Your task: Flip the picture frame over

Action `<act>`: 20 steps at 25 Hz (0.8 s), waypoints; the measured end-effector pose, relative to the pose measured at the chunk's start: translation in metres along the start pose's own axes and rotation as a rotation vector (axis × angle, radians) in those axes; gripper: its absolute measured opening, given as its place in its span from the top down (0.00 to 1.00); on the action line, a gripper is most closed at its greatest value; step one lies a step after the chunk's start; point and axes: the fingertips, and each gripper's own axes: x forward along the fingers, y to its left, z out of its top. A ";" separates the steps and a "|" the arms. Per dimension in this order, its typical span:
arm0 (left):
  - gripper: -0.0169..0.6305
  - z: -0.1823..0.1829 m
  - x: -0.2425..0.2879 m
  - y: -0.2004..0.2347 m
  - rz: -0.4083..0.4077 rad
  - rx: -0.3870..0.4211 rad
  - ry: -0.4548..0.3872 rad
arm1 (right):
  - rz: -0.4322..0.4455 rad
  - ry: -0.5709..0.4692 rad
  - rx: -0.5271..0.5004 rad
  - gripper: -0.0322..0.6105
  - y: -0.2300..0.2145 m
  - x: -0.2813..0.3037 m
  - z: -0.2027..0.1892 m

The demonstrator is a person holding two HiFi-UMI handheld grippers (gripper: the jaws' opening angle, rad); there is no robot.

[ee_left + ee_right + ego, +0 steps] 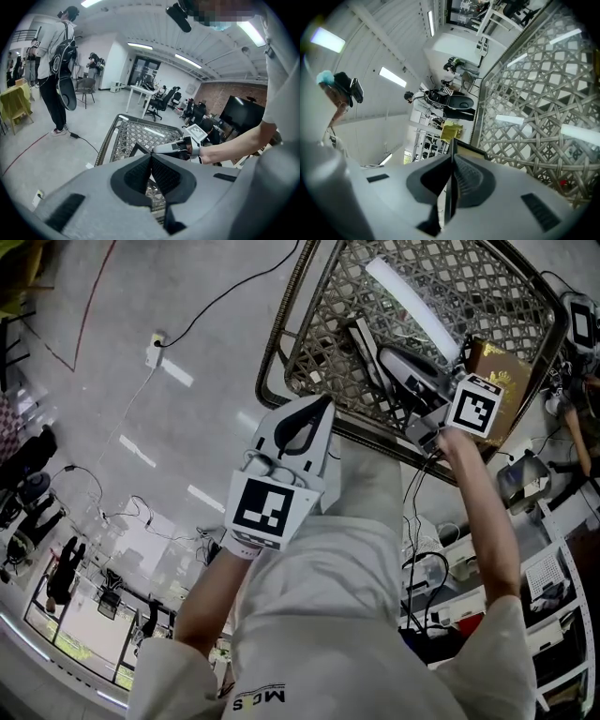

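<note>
Right gripper (452,161) is clamped on the picture frame (468,149), which stands on edge over the woven table (281,334), upper right. Left gripper (151,159), jaws together and empty, hovers lower left, farther off.

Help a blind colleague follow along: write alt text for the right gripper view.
The right gripper has its fingers shut on the thin edge of a dark picture frame, seen edge-on. Behind lies a glossy woven lattice tabletop.
</note>
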 end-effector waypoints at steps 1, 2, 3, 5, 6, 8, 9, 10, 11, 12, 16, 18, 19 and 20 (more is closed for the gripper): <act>0.94 0.001 0.000 -0.001 0.000 -0.005 0.001 | -0.006 -0.008 0.001 0.90 -0.002 -0.002 0.002; 0.94 0.001 0.001 -0.002 0.000 -0.006 0.002 | -0.014 -0.016 0.001 0.90 -0.005 -0.004 0.004; 0.94 0.000 0.001 -0.003 -0.002 -0.001 0.004 | -0.022 -0.023 0.001 0.90 -0.007 -0.006 0.005; 0.94 -0.001 0.002 -0.004 -0.006 0.010 0.007 | -0.044 -0.032 -0.009 0.90 -0.013 -0.010 0.008; 0.94 -0.001 0.003 -0.005 -0.007 0.012 0.008 | -0.055 -0.035 -0.013 0.90 -0.016 -0.013 0.010; 0.94 -0.001 0.005 -0.007 -0.010 0.013 0.010 | -0.066 -0.040 -0.008 0.90 -0.022 -0.016 0.011; 0.94 -0.001 0.005 -0.008 -0.012 0.014 0.011 | -0.070 -0.041 -0.004 0.90 -0.025 -0.018 0.011; 0.94 -0.001 0.006 -0.010 -0.014 0.016 0.013 | -0.078 -0.041 -0.003 0.90 -0.028 -0.019 0.010; 0.94 -0.001 0.006 -0.011 -0.016 0.017 0.016 | -0.090 -0.042 -0.005 0.90 -0.032 -0.020 0.011; 0.94 -0.001 0.006 -0.012 -0.017 0.016 0.017 | -0.102 -0.043 -0.007 0.90 -0.035 -0.021 0.011; 0.94 -0.002 0.009 -0.015 -0.025 0.018 0.020 | -0.122 -0.054 0.012 0.90 -0.050 -0.022 0.008; 0.94 -0.003 0.010 -0.017 -0.028 0.022 0.023 | -0.141 -0.050 0.009 0.90 -0.060 -0.022 0.004; 0.94 -0.003 0.010 -0.018 -0.027 0.016 0.023 | -0.153 -0.047 0.005 0.90 -0.064 -0.022 0.003; 0.94 -0.002 0.010 -0.019 -0.025 0.010 0.023 | -0.165 -0.044 0.001 0.90 -0.068 -0.022 0.002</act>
